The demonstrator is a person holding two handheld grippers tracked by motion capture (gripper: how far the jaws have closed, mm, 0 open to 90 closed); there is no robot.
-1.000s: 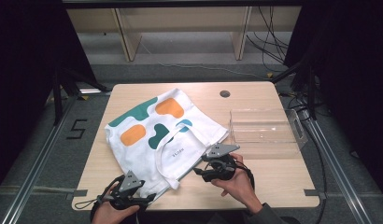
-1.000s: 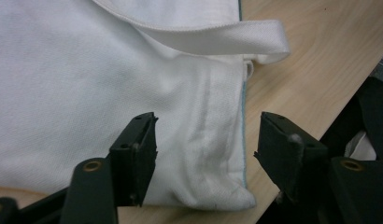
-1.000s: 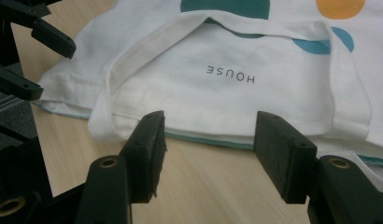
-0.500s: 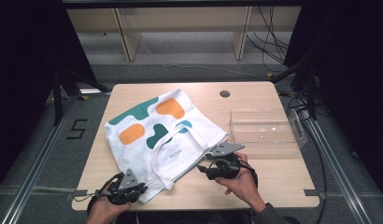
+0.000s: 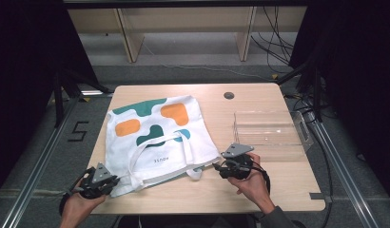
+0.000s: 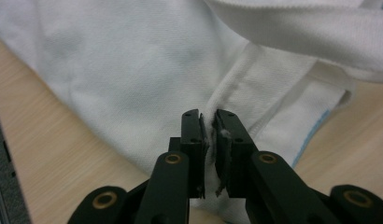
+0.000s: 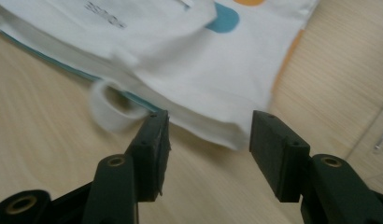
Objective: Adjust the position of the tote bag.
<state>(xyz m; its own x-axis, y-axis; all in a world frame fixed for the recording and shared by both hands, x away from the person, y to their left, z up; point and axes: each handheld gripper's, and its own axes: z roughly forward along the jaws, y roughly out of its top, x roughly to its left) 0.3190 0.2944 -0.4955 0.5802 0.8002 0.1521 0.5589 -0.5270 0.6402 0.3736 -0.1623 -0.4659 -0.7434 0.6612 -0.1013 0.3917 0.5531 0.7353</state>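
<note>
A white tote bag (image 5: 155,137) with green, orange and teal blobs lies flat on the wooden table (image 5: 259,190), handles toward me. My left gripper (image 5: 115,181) is at the bag's near left corner. Its jaws have just closed and are shut on the white hem (image 6: 209,126), with fabric (image 6: 133,60) pinched between the pads. My right gripper (image 5: 219,169) hovers beside the bag's near right corner (image 7: 227,135). Its jaws (image 7: 208,135) stand open and have just been closing a little, with nothing between them. A handle loop (image 7: 110,109) lies just left of them.
A clear plastic box (image 5: 269,133) stands at the table's right side, close behind my right hand. A dark round hole (image 5: 229,95) sits near the far edge. Shelving and cables lie beyond the table.
My left gripper has shut on the bag's hem and moved left along the near edge, drawing that corner out. The right gripper has shifted slightly right.
</note>
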